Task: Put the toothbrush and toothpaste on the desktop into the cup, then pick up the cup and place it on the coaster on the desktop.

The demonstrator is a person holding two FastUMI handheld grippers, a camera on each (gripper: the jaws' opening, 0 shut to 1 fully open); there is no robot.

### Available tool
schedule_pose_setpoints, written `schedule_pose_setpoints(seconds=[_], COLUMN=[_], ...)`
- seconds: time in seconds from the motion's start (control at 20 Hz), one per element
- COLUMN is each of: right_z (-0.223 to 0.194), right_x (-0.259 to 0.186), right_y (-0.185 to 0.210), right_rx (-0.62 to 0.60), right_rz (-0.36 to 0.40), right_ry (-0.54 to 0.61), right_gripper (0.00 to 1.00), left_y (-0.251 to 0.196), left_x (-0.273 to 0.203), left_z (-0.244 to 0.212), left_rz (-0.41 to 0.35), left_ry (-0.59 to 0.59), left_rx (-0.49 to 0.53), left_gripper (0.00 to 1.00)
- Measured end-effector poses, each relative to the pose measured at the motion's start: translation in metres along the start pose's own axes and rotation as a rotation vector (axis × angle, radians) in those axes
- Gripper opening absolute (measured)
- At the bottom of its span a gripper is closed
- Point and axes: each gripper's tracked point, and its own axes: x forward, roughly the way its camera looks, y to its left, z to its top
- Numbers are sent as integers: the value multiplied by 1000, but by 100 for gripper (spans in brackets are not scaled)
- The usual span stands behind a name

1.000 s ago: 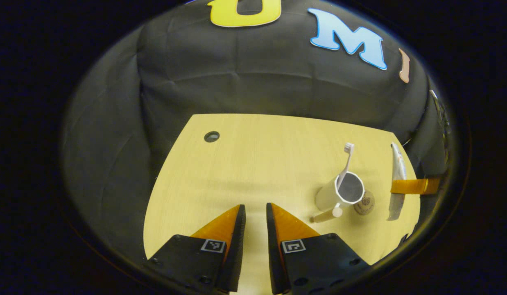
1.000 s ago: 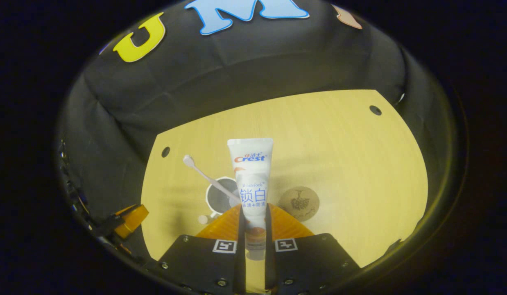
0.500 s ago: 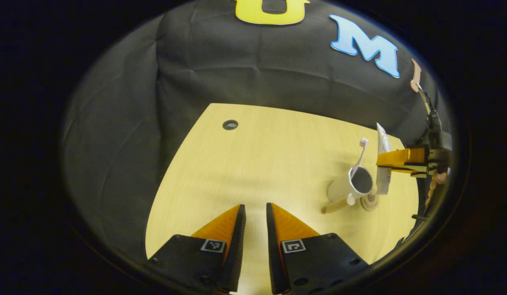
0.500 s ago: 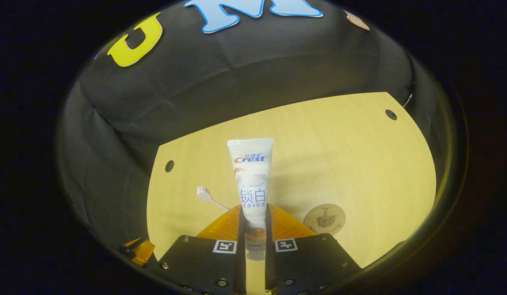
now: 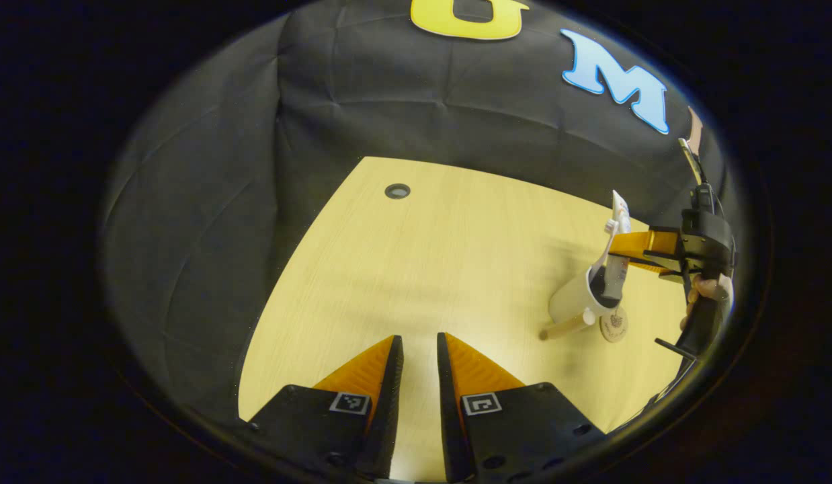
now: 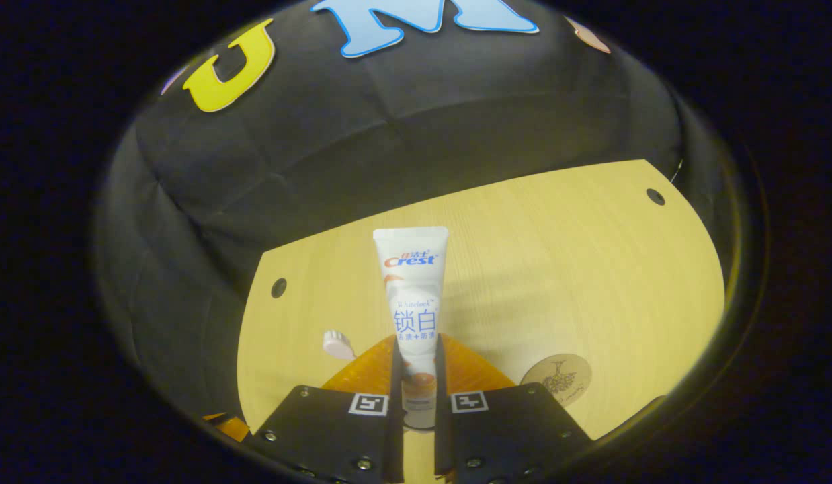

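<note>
Toothpaste [image 6: 411, 296] upright between right gripper [image 6: 414, 349] fingers

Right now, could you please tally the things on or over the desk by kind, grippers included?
Grippers: 2, left gripper and right gripper
Toothpaste: 1
Toothbrush: 1
Cup: 1
Coaster: 1
Total: 6

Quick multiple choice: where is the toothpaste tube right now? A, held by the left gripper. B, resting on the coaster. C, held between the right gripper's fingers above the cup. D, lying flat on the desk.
C: the toothpaste tube sits clamped in the right gripper, its lower end at the cup.
</note>
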Motion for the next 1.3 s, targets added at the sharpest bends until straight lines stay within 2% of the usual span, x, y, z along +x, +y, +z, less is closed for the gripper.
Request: schedule_pose_setpoints(seconds=[0.45,0.7,0.75,0.8,1.0,1.3], right_z=[3,22,21,14,3,-1], right_x=[6,9,10,5,-11,-41], right_y=[-3,2,2,1,0,2], right_rx=[-56,-90,-92,-88,-98,-103], right_rz=[56,60,61,68,79,106], right_ry=[-172,-179,-168,-164,-170,-191], right_gripper=[19,31,25,34,37,35], left_y=[1,-10,-16,-23,-44,-78], left_x=[-4,-1,-1,-1,4,3], left_z=[-16,-14,-14,-14,-15,-20], left_rz=[24,12,5,-2,-32,-105], left_ry=[30,32,32,31,33,35], left_rx=[-20,-7,-3,3,25,57], left_gripper=[36,36,36,36,36,36])
